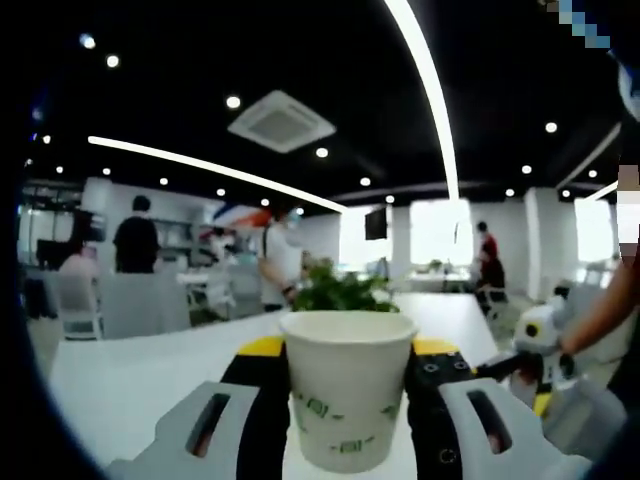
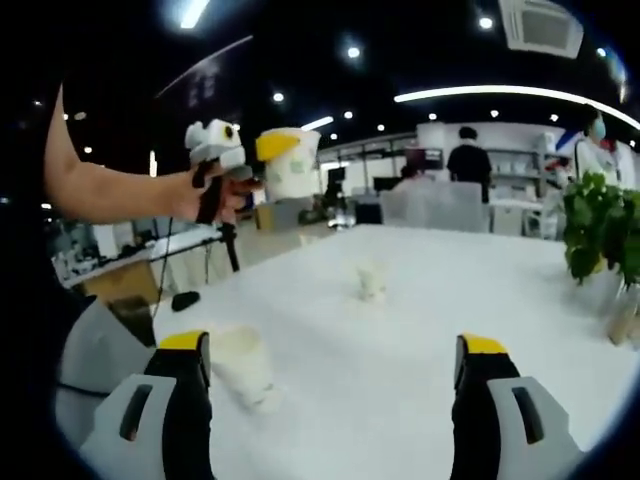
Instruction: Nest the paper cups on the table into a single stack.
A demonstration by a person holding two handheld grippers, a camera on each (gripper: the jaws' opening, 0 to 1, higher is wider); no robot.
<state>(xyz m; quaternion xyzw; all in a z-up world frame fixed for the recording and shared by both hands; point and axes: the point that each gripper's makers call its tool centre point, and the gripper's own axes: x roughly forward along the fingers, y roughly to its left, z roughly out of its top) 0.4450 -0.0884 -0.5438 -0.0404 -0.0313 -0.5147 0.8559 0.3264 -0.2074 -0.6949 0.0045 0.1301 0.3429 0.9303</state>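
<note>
A white paper cup [image 1: 348,400] with green print stands upright between the black, yellow-tipped jaws of my left gripper [image 1: 348,350], which is shut on it. The right gripper view shows that same cup [image 2: 295,175] lifted high above the white table [image 2: 420,330], in the left gripper [image 2: 283,150] held by a hand. My right gripper [image 2: 333,345] is open low over the table with nothing between its jaws. A second paper cup [image 2: 243,365] stands just inside its left jaw. A third cup [image 2: 372,280] stands farther off near the table's middle. The right gripper [image 1: 540,345] also appears at the right of the left gripper view.
A green potted plant [image 2: 600,230] stands at the table's right side and shows behind the held cup as a plant [image 1: 340,290]. Grey chairs [image 1: 120,305] and several people are beyond the table. A tripod [image 2: 228,245] stands off the left edge.
</note>
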